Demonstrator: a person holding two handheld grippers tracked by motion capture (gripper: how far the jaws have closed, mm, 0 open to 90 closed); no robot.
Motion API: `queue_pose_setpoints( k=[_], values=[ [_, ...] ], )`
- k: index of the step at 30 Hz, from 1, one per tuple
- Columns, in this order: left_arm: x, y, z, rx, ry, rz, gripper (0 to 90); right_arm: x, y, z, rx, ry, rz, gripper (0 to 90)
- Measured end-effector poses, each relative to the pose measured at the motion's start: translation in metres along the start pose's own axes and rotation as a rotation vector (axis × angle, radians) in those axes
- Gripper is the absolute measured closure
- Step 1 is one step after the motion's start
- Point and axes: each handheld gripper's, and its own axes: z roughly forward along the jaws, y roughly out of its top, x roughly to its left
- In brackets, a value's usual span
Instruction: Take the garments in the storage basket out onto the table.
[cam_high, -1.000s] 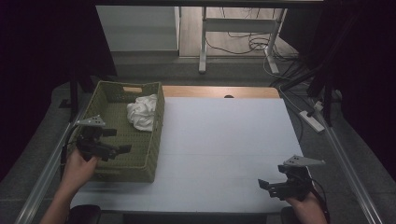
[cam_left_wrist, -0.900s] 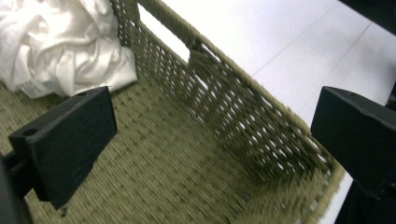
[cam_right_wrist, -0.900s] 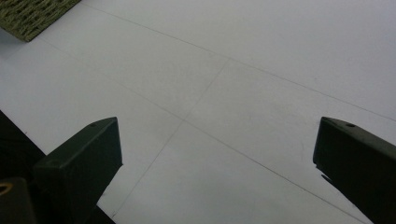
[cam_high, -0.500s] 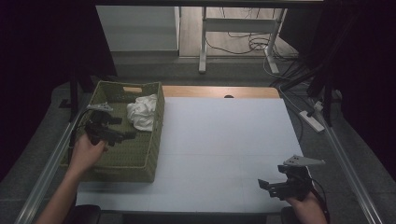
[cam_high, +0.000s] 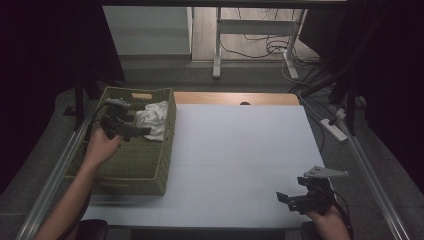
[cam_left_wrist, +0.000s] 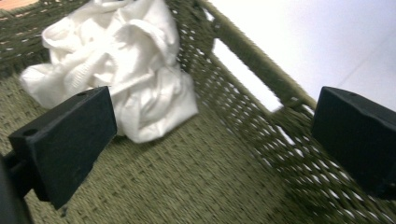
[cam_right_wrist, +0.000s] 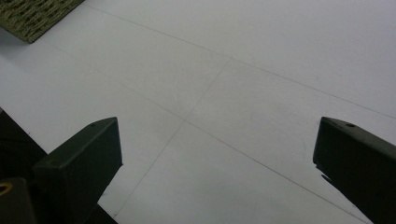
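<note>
A woven olive-green basket (cam_high: 145, 170) stands at the table's left side. A crumpled white cloth (cam_high: 154, 119) lies in its far right corner, also seen in the left gripper view as the white cloth (cam_left_wrist: 116, 70) on the basket floor (cam_left_wrist: 187, 177). My left gripper (cam_high: 142, 131) hovers inside the basket, jaws open, pointing at the cloth and just short of it, with nothing between them. My right gripper (cam_high: 287, 201) rests open low over the white table (cam_high: 240, 150) near its front right edge, with nothing held.
The basket's right wall (cam_left_wrist: 261, 107) has a handle slot and runs beside my left gripper. A corner of the basket (cam_right_wrist: 32, 16) shows far off in the right gripper view. A power strip (cam_high: 334, 127) and cables lie past the table's right edge.
My left gripper has moved from the basket's near left side forward and rightward, into the basket toward the white cloth. The right gripper has stayed put.
</note>
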Motion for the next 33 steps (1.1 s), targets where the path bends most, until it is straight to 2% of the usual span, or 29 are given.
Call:
queue_pose_setpoints(
  k=[5, 11, 14, 20, 25, 33],
  values=[
    [0.008, 0.007, 0.010, 0.026, 0.029, -0.002, 0.0, 0.000, 0.000, 0.000, 0.001, 0.003, 0.001, 1.6],
    [0.018, 0.013, 0.022, 0.051, 0.054, -0.036, 0.0, 0.000, 0.000, 0.000, 0.001, 0.006, 0.003, 1.6],
    [0.023, 0.016, 0.029, 0.069, 0.068, -0.040, 0.9, -0.001, 0.000, 0.000, 0.001, 0.007, 0.002, 1.6],
    [0.030, 0.023, 0.040, 0.085, 0.066, -0.041, 1.3, -0.001, 0.000, 0.000, 0.001, 0.009, 0.005, 1.6],
    [0.038, 0.026, 0.047, 0.087, 0.058, -0.069, 1.5, -0.001, 0.000, 0.000, -0.001, 0.013, 0.005, 1.6],
    [0.051, 0.026, 0.062, 0.129, 0.069, -0.091, 3.4, -0.001, 0.000, 0.000, -0.003, 0.018, 0.004, 1.6]
  ],
)
